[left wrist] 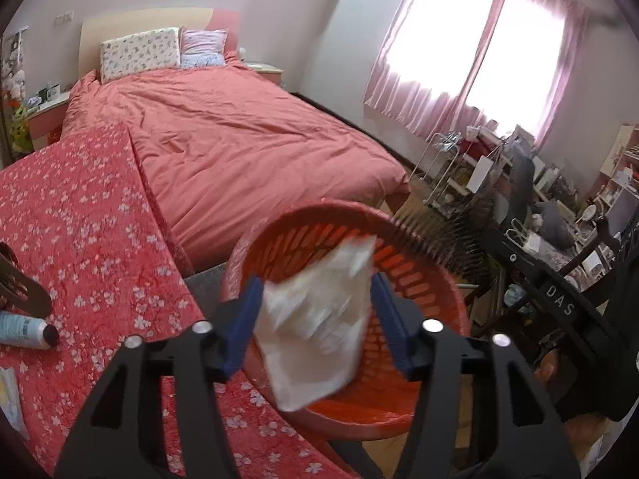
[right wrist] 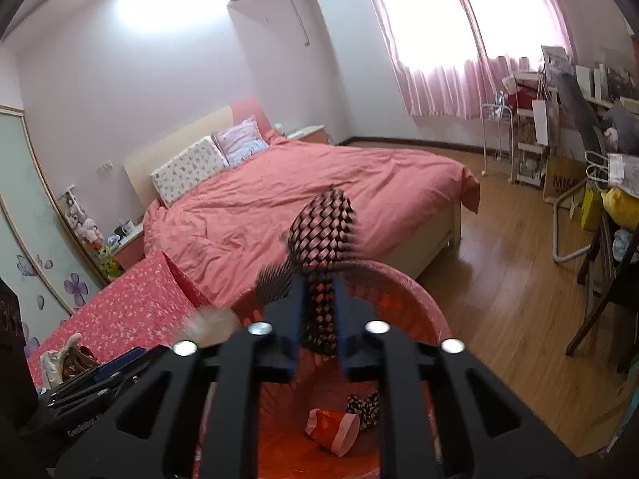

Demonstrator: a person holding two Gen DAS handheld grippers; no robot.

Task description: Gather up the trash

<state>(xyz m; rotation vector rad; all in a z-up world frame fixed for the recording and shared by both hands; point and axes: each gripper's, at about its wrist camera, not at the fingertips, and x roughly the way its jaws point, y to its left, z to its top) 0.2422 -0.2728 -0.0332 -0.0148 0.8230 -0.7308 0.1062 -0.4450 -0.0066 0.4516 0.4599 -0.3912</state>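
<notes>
Floral red cloth (left wrist: pixel 80 215), pink bed (left wrist: pixel 239 139), left jaws spread, right jaws loosely around netting (right wrist: pixel 323 231)

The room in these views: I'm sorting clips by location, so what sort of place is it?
A bedroom in a home: a made bed with pillows against a headboard, pink curtains over a bright window, and a cluttered desk along the wall.

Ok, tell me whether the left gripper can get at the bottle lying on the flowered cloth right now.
Probably not yet: the left gripper sits over the orange basket with a white wrapper between its fingers. The bottle itself lies uncovered.
</notes>
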